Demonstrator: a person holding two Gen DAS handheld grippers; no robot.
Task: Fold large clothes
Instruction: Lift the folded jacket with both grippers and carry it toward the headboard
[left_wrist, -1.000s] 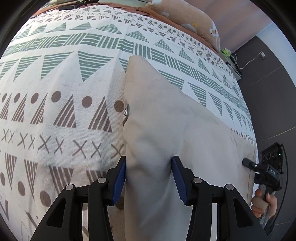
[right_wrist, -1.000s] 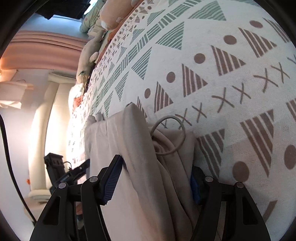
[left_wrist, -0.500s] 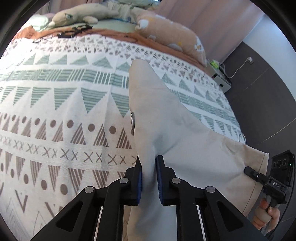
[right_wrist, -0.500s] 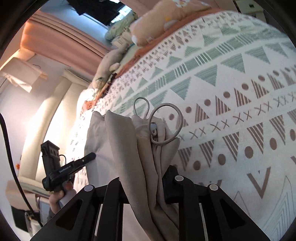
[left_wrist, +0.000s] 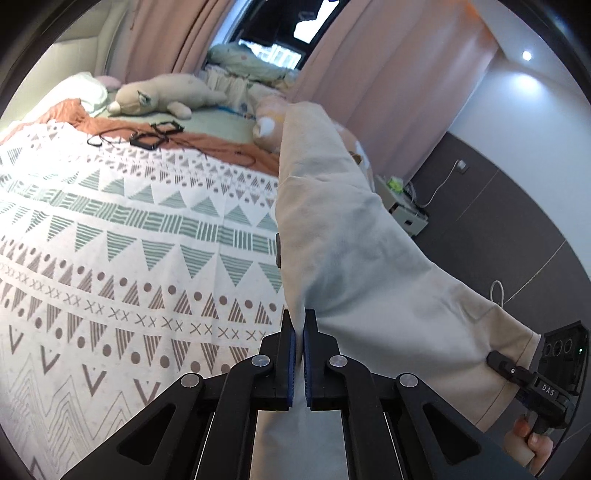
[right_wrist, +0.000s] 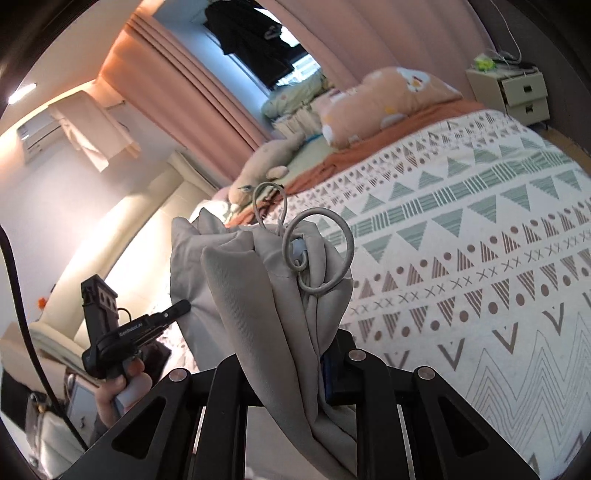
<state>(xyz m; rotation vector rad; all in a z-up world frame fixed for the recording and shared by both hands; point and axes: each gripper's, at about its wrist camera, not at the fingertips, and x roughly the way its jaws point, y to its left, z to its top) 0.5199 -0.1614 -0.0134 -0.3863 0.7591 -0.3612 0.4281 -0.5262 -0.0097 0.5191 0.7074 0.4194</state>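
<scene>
A large beige garment (left_wrist: 351, 240) hangs in the air above the patterned bed cover (left_wrist: 129, 258), stretched between both grippers. My left gripper (left_wrist: 298, 332) is shut on a thin edge of it. At the lower right of the left wrist view, my right gripper (left_wrist: 498, 360) pinches the far corner, with a hand on its handle. In the right wrist view, my right gripper (right_wrist: 291, 362) is shut on a thick bunch of the garment (right_wrist: 251, 288), and a drawstring loop (right_wrist: 317, 254) curls on top. There my left gripper (right_wrist: 181, 306) shows at the left, gripping the cloth.
Plush toys (left_wrist: 162, 94) and an orange pillow (right_wrist: 388, 96) lie at the head of the bed, with black cables (left_wrist: 155, 134) near them. A nightstand (right_wrist: 521, 92) stands beside the bed. Pink curtains (left_wrist: 388, 74) hang behind it.
Both grippers went from open around the garment to shut on it. They then rose, lifting the cloth off the bed, and both views tilted up toward the room.
</scene>
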